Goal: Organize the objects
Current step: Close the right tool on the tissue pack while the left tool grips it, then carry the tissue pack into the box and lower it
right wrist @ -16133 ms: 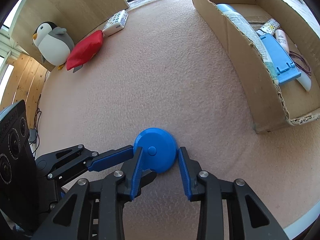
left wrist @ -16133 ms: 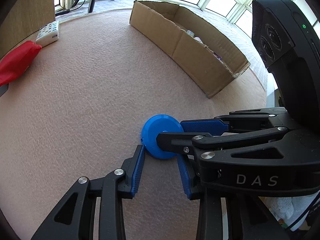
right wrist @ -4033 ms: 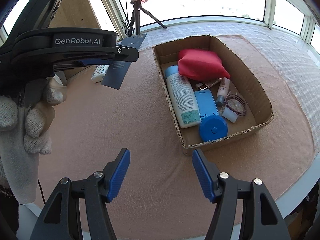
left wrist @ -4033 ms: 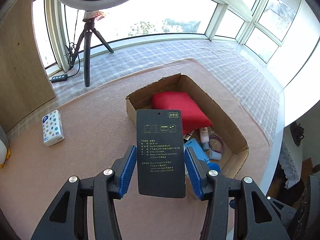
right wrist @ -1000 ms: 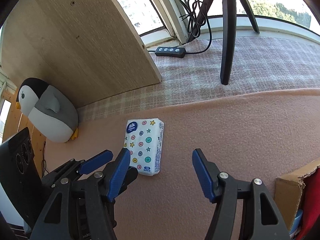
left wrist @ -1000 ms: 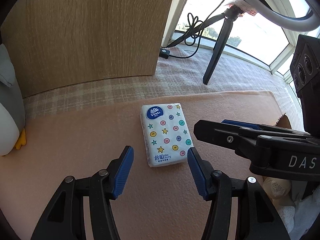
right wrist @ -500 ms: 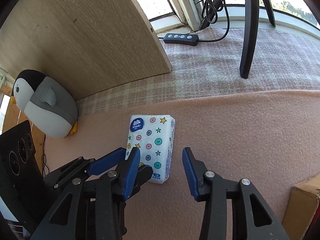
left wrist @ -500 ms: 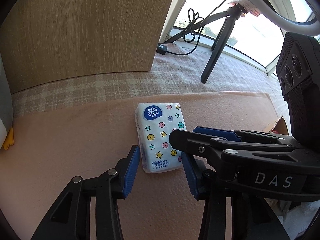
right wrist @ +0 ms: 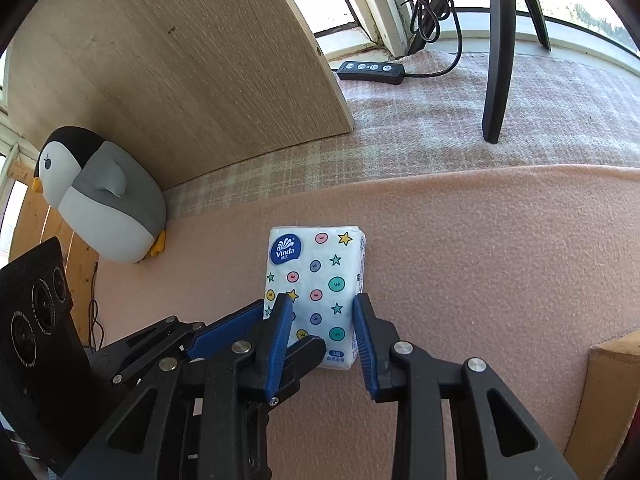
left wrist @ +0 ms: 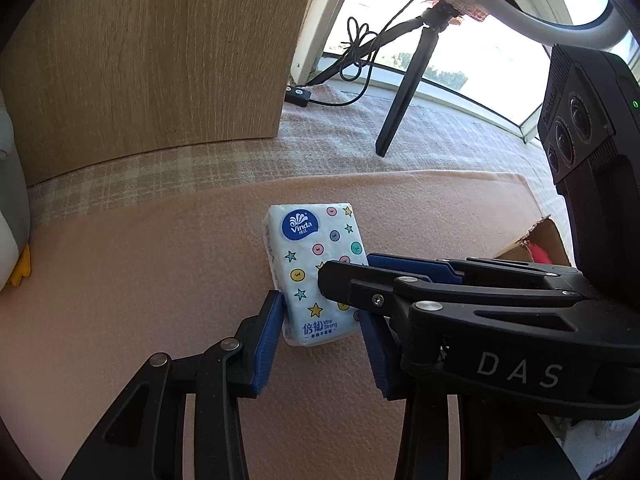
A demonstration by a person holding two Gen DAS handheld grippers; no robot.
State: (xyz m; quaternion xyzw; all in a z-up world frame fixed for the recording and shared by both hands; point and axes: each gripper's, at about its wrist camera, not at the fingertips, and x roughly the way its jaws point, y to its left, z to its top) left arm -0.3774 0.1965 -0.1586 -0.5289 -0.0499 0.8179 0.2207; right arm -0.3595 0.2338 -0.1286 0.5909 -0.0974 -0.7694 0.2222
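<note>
Two grippers crowd one tissue pack (right wrist: 316,292) lying flat on the pink worktop (right wrist: 480,240), near a plush penguin (right wrist: 104,204). Left gripper (left wrist: 320,320) has its jaws narrowly spread, straddling the pack's near end. Right gripper (right wrist: 320,320) has its jaws spread the same way, apparently not yet squeezing. Risk: the crossing tools may collide, or the soft pack could buckle and slip.
</note>
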